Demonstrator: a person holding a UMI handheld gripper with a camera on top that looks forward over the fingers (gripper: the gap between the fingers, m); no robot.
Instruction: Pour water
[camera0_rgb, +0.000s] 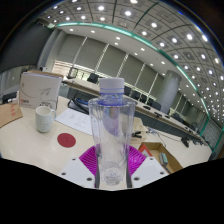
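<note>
Gripper (112, 168): both fingers closed against the lower body of a clear plastic water bottle with a pale cap (110, 130); ribbed magenta pads (88, 160) show at either side of the bottle, seen through its wall. No gap visible between pads and plastic.

Bottle: upright, centred between the fingers, rising straight ahead of the camera; cap on. Its base cannot be seen, so whether it rests on the bench cannot be told. Water level inside cannot be made out.

Beyond, to the left of the bottle: light-coloured bench (30, 140). On it a small white cylindrical cup (44, 119), well apart from the bottle, with a beige cardboard box (42, 88) just behind it. A round red disc (67, 140) lies flat on the bench between the cup and the bottle.

Farther out: long rows of desks with dark office chairs (150, 100), a wall of windows (110, 58), and ceiling with lines of round lights (120, 12).
</note>
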